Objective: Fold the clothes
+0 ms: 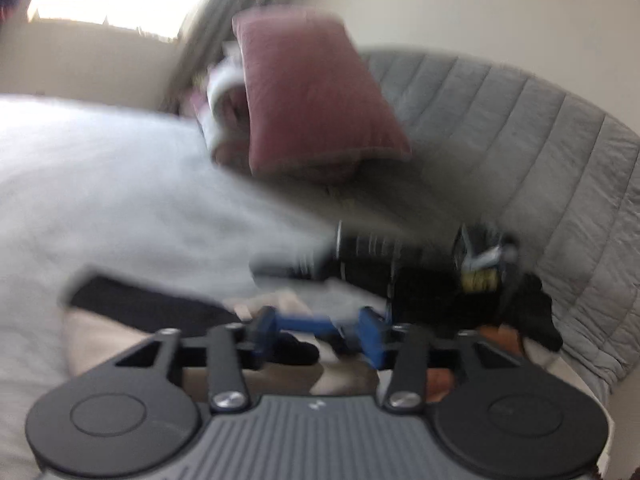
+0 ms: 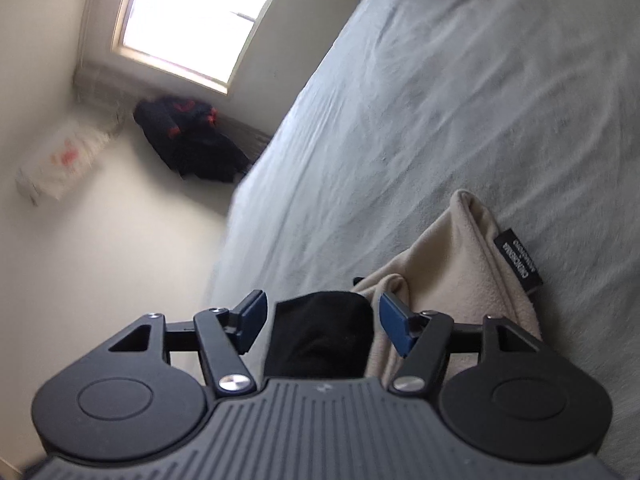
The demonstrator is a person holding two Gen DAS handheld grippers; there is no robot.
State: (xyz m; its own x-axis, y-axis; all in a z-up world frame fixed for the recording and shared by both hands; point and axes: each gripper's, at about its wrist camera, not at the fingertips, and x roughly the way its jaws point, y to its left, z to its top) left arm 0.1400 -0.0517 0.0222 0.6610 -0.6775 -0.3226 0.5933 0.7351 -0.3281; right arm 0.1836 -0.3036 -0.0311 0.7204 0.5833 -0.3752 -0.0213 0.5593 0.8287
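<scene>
A cream fleece garment (image 2: 452,264) with a black label (image 2: 518,264) lies bunched on the pale bed sheet (image 2: 440,100). A black cloth part (image 2: 320,332) sits between the blue pads of my right gripper (image 2: 322,324), which stand wide apart and do not press on it. The left wrist view is blurred. There my left gripper (image 1: 318,332) hovers over the cream garment (image 1: 96,340) and its black band (image 1: 140,304), its pads apart with nothing clearly gripped. The right gripper (image 1: 476,264) shows ahead to the right, held in a hand.
Maroon pillows (image 1: 312,92) lean on a grey quilted headboard (image 1: 520,128) at the bed's far end. Beyond the bed's left edge, a dark jacket (image 2: 188,140) and a white bag (image 2: 64,160) lie on the floor below a bright window (image 2: 192,20).
</scene>
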